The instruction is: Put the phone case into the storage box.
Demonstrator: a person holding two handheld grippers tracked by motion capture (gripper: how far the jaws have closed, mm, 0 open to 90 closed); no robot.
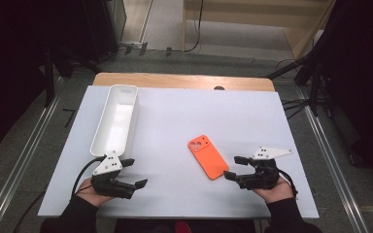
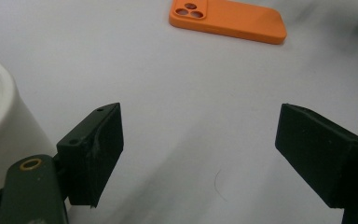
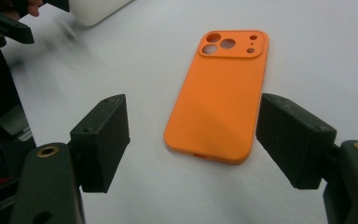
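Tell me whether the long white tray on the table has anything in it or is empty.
Empty as far as shown: the high view shows the white tray's bare white inside. The orange phone case lies outside it, flat on the table.

A long white tray (image 1: 115, 119) lies empty at the left of the white worktop (image 1: 175, 121), its wooden edge behind.

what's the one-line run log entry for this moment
left gripper: open, beside white tray | right gripper: open, jaws either side of orange phone case, not touching | case: flat on table, camera cutouts up
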